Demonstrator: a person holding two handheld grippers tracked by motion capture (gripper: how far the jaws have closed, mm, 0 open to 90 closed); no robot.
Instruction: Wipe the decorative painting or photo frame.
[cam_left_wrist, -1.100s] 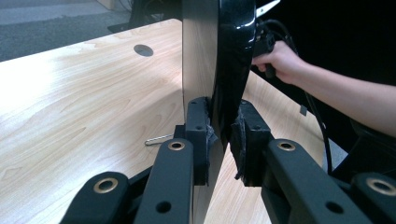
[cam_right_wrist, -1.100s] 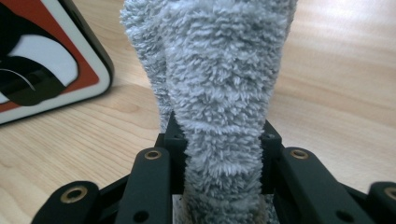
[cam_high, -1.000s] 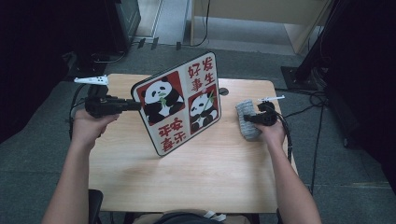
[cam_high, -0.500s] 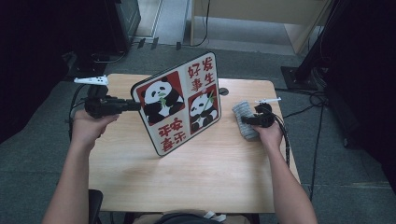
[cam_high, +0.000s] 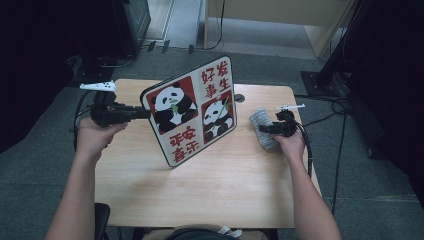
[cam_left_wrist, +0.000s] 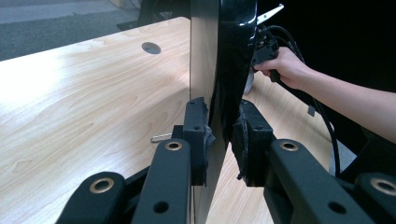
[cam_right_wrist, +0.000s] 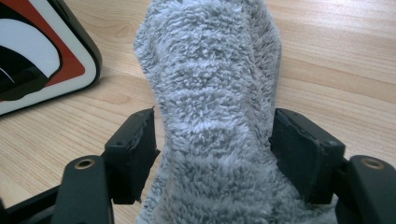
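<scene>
A square board (cam_high: 192, 115) printed with two pandas and red characters stands tilted on one edge on the wooden table (cam_high: 210, 195). My left gripper (cam_high: 145, 114) is shut on the board's left edge; its pads (cam_left_wrist: 198, 126) pinch the board's thin edge (cam_left_wrist: 219, 56) from both sides. A grey fluffy cloth (cam_high: 259, 119) lies on the table to the right of the board. My right gripper (cam_high: 267, 129) is at the cloth. Its jaws have just been opening and now stand wide, with the cloth (cam_right_wrist: 210, 93) between the pads (cam_right_wrist: 135, 140).
A round cable hole (cam_high: 239, 98) is in the table behind the board. A small metal clip (cam_left_wrist: 161, 137) lies on the table near the board's foot. Cables (cam_high: 345, 107) run across the floor to the right of the table, by a black stand (cam_high: 320, 80).
The right gripper's jaws have spread apart off the grey cloth. Both hands and the board stay where they were.
</scene>
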